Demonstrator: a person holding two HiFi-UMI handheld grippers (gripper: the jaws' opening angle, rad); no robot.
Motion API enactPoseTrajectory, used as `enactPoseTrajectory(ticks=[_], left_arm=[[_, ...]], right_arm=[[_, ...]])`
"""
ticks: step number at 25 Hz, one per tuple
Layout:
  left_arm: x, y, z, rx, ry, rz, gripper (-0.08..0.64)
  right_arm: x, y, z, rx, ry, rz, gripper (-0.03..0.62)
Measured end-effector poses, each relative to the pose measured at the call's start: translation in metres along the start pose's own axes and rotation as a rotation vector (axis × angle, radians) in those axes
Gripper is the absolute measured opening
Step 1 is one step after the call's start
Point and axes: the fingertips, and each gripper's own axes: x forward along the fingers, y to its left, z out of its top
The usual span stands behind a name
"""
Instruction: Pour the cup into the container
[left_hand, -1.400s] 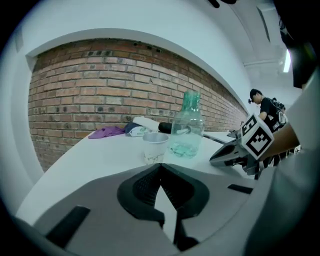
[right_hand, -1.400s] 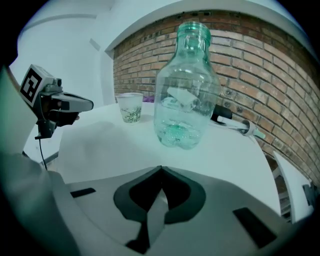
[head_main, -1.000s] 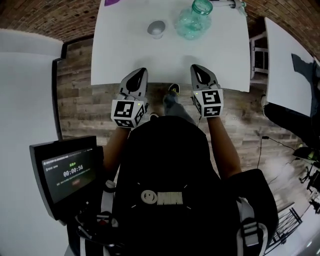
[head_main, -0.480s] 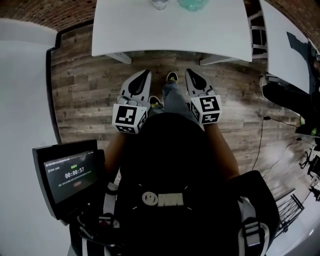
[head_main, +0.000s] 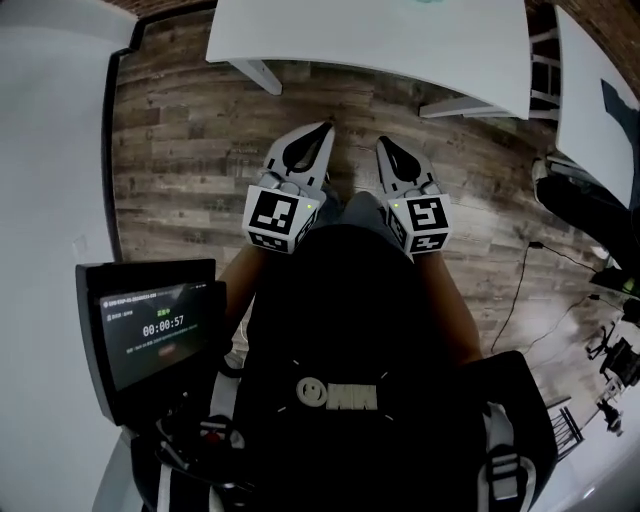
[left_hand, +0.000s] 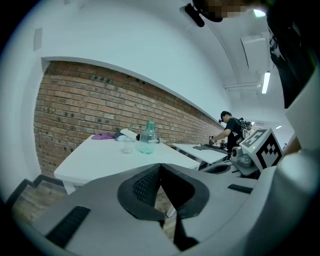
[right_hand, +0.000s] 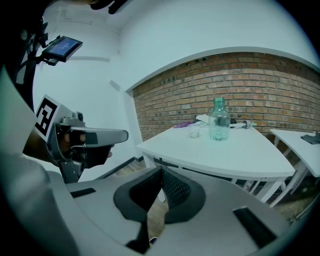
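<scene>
A small clear cup (left_hand: 127, 146) (right_hand: 194, 131) stands on the white table (left_hand: 95, 160) (right_hand: 235, 150) beside a green-tinted glass bottle (left_hand: 148, 137) (right_hand: 219, 120). Both are far ahead of the jaws and out of the head view. My left gripper (head_main: 320, 132) (left_hand: 160, 167) and right gripper (head_main: 386, 146) (right_hand: 161, 172) hover side by side over the wooden floor, short of the table's near edge (head_main: 370, 62). Each gripper is shut with nothing between its jaws.
A monitor with a running timer (head_main: 150, 335) stands at lower left. Another white table (head_main: 590, 120) is on the right. A person in black (left_hand: 231, 131) works at a farther table. A purple cloth (left_hand: 102, 136) lies at the table's back, by the brick wall (right_hand: 250, 85).
Both grippers have drawn back from the table over the floor. The table has slid to the top of the head view, and the cup and bottle have left that view.
</scene>
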Motion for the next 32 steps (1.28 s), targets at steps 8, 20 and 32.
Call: enactPoseTrajectory(ticks=[8,20,32], left_arm=[[-0.04,-0.055,-0.023,0.019,0.008,0.024,0.005],[-0.083,-0.142,-0.052,0.02,0.013,0.061,0.005],[-0.144,-0.219,-0.094,0.002,0.053,0.046,0.005]], right_arm=[[-0.056,0.027,-0.025,-0.035,-0.046,0.028,0.008],[-0.153,0.018,-0.081,0.026,-0.082,0.024,0.008],[-0.241,0.052,-0.137,0.048,-0.088,0.015,0.008]])
